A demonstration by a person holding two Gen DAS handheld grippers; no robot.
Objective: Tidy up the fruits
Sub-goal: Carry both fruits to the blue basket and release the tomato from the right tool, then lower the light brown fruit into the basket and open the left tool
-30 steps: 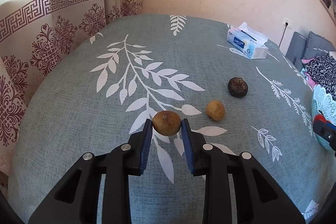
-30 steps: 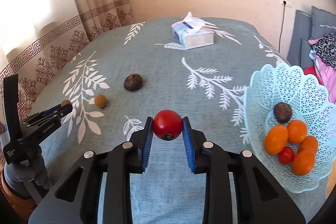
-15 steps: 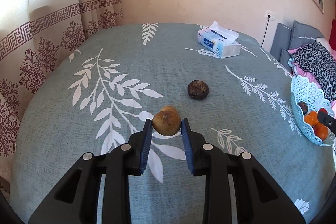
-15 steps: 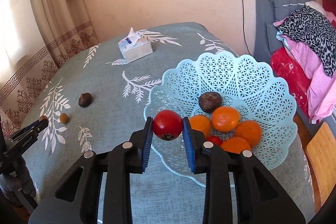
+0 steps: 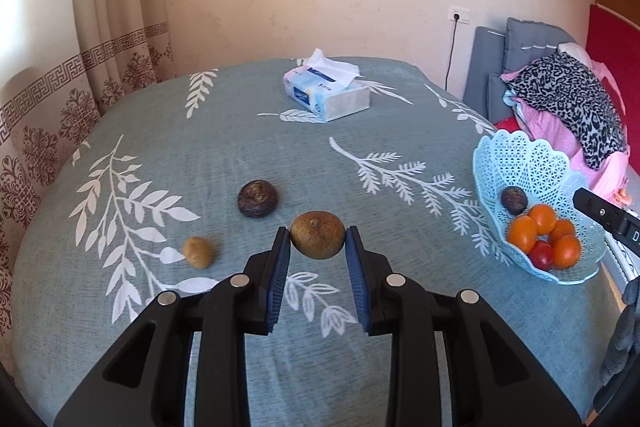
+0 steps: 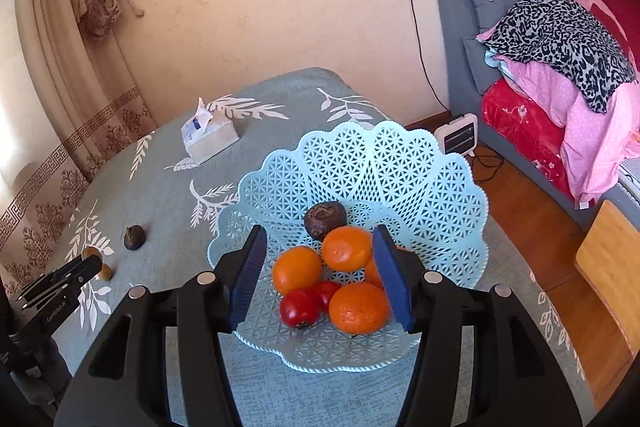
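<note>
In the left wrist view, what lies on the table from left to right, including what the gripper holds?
small tan fruit → dark round fruit → brown fruit held in the left gripper → blue lattice basket of fruit at the right edge.

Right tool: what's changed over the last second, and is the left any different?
The right tool carried the red tomato over the basket, opened and let it go among the oranges. The left tool keeps its grip on the brown fruit, swinging toward the basket. Two fruits stay on the table.

The right gripper (image 6: pixel 320 271) has opened, dropping the tomato (image 6: pixel 299 307) into the basket (image 6: pixel 400 163).
</note>
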